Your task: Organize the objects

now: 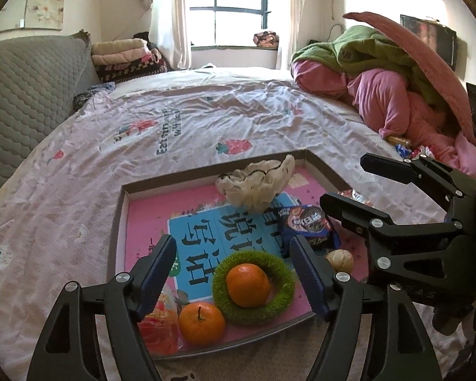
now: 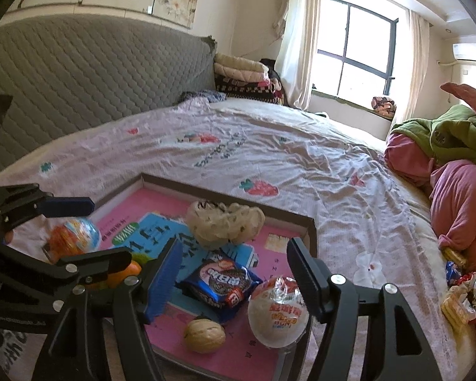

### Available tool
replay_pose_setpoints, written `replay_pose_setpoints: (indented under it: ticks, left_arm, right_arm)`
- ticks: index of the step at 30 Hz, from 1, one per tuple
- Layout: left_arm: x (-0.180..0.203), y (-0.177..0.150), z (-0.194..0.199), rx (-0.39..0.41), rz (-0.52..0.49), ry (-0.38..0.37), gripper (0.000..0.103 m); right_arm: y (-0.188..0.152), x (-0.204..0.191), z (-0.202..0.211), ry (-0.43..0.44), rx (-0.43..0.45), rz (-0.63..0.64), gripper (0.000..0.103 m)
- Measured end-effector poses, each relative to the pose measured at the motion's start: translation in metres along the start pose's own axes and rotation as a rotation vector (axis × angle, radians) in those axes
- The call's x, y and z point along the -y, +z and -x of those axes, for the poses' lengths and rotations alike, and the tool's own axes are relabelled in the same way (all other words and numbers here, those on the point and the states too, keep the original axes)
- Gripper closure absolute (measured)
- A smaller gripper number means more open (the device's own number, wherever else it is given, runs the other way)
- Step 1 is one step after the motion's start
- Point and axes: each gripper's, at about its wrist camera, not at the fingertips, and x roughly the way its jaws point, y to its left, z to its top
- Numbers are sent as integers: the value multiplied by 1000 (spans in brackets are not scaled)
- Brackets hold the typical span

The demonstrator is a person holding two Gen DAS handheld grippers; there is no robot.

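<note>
A shallow box (image 1: 117, 222) with a pink and blue printed floor lies on the bed. In it are an orange (image 1: 247, 284) inside a green bristly ring (image 1: 282, 298), a second orange (image 1: 201, 324), a blue cookie pack (image 1: 307, 225), a walnut (image 1: 341, 260) and a cream fabric bundle (image 1: 257, 184). My left gripper (image 1: 233, 247) hangs open above the ringed orange, touching nothing. In the right wrist view, my right gripper (image 2: 234, 247) stands open over the cookie pack (image 2: 222, 282). A wrapped egg-shaped toy (image 2: 277, 311) lies by its right finger.
A red-orange packet (image 1: 158, 327) sits at the box's near left corner. Loose snack wrappers (image 2: 460, 289) lie on the sheet to the right, beside a heap of pink and green bedding (image 1: 396, 95). A grey quilted headboard (image 2: 79, 79) rises at left.
</note>
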Motion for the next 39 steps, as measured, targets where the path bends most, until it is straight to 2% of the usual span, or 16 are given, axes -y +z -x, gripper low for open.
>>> replay_pose_setpoints:
  ticks: [9, 13, 22, 27, 39]
  left_arm:
    - [-5, 9, 21, 42, 19, 15, 26]
    - [-11, 9, 25, 46, 39, 28, 26]
    - [-20, 8, 35, 52, 72, 61, 26]
    - [-16, 5, 44, 68, 57, 135, 26]
    - [-12, -15, 69, 66, 94, 162, 26]
  right_arm:
    - [11, 1, 23, 13, 49, -32, 33]
    - [13, 1, 31, 30, 60, -50, 23]
    - [10, -5, 45, 47, 65, -59, 22]
    - [8, -6, 54, 55, 71, -81, 22]
    - [-5, -20, 74, 53, 78, -86, 22]
